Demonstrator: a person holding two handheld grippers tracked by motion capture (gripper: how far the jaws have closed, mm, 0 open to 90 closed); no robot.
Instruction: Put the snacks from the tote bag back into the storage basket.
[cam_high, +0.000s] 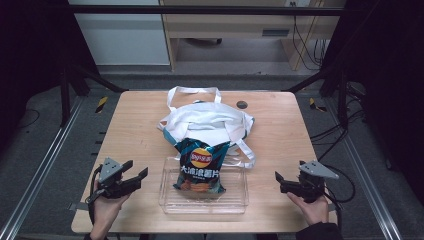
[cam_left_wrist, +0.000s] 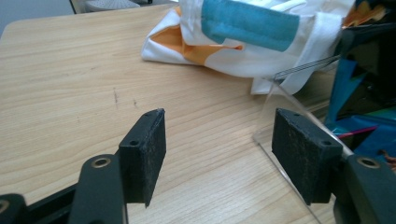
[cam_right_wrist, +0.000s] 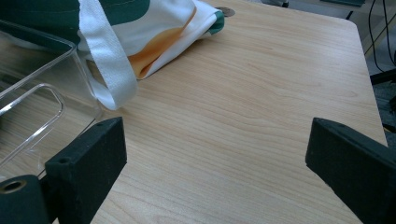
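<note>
Your left claw (cam_high: 136, 172) sits low w/ jaws apart, gripping nothing; your right claw (cam_high: 279, 179) likewise gapes wide, both hands held at bottom corners, pointing inward.

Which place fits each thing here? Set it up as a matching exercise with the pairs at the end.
Things:
1. chip bag
2. tote bag
3. left claw
4. right claw

Places:
A. open, above the table to the right of the clear tray
B. lying behind the tray on the table
C. open, just left of the tray
D. standing in the tray, top leaning back towards the white cloth

Pairs: 1-D, 2-B, 3-C, 4-A
</note>
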